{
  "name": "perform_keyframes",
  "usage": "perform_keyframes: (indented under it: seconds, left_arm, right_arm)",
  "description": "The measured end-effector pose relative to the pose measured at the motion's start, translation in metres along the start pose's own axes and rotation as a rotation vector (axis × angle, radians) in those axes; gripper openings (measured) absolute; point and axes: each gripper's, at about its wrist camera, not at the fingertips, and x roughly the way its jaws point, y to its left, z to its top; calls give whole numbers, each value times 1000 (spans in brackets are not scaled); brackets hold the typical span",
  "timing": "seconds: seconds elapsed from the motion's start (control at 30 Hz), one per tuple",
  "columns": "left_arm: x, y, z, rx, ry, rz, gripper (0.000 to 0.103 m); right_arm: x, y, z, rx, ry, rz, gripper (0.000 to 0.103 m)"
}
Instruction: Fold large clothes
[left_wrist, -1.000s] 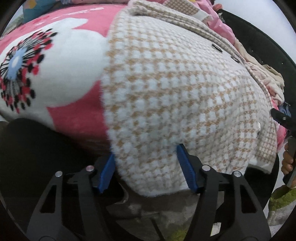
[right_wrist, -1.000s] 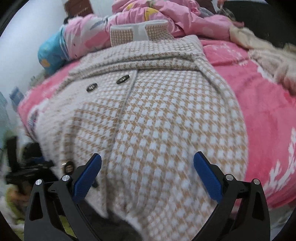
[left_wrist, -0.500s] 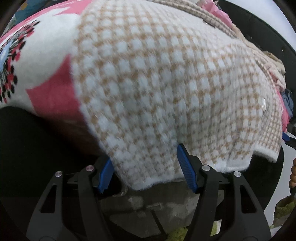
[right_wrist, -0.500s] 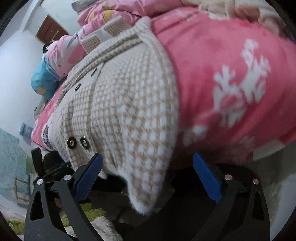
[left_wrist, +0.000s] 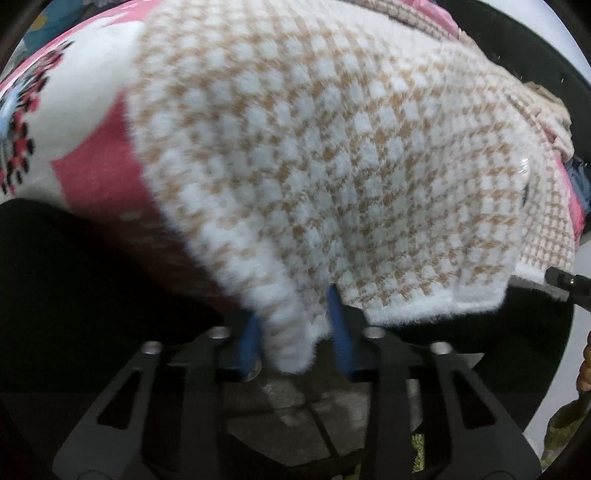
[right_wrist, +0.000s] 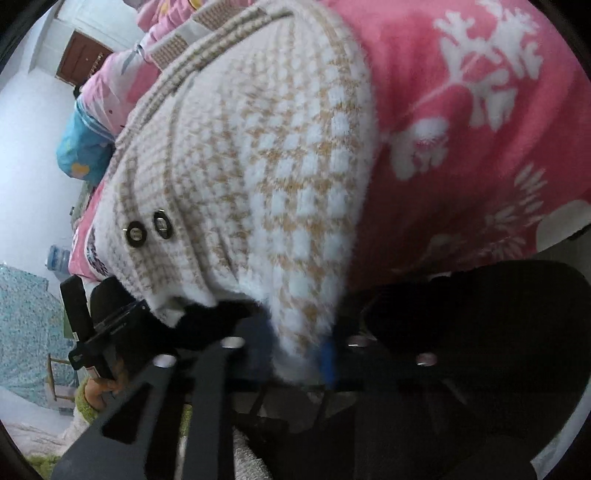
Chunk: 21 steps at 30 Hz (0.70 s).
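One coat (left_wrist: 332, 155), beige-and-white check knit, spread over a pink blanket (left_wrist: 96, 173) w/ white flower print; fills most of both views; hem hangs off the blanket's near edge at frame bottom. Left gripper (left_wrist: 295, 332), bottom centre of left view: jaws closing, a hem corner bunched between the 2 blue pads (left_wrist: 246, 343), which press on it. Right gripper (right_wrist: 295, 350), bottom centre of right view: jaws drawn together on another hem corner; only 1 blue pad (right_wrist: 327, 356) shows, the other is blurred. Right view alone: 2 dark buttons (right_wrist: 147, 229) at left of coat, a blue pillow (right_wrist: 83, 147) and brown door (right_wrist: 79, 57) upper left, the left gripper's black body at lower left. Left view alone: black-and-red flower motif (left_wrist: 20, 122) at left edge; 1 clear button (left_wrist: 522, 170) at right.
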Motion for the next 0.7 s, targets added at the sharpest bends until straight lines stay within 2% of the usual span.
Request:
perform_keyframes:
  seconds: [0.03, 0.17, 0.37, 0.43, 0.57, 0.7]
  left_arm:
    - [-5, 2, -5, -4, -10, -10, 14]
    - [-37, -1, -19, 21, -65, -76, 10]
    - [-117, -4, -32, 29, -243, -236, 9]
    - [-141, 2, -23, 18, -295, -283, 9]
    - [-178, 7, -3, 7, -378, -328, 9]
    - [-189, 13, 35, 4, -418, -329, 9]
  right_arm:
    - [-6, 3, -1, 2, -17, 18, 11]
    - [-33, 15, -2, -15, -80, 56, 9]
    - [-76, 31, 6, -9, -205, 164, 9]
    - [-85, 37, 14, -9, -233, 204, 9]
    - [-100, 46, 35, -23, -288, 253, 9]
    - [-111, 52, 67, -28, -327, 276, 9]
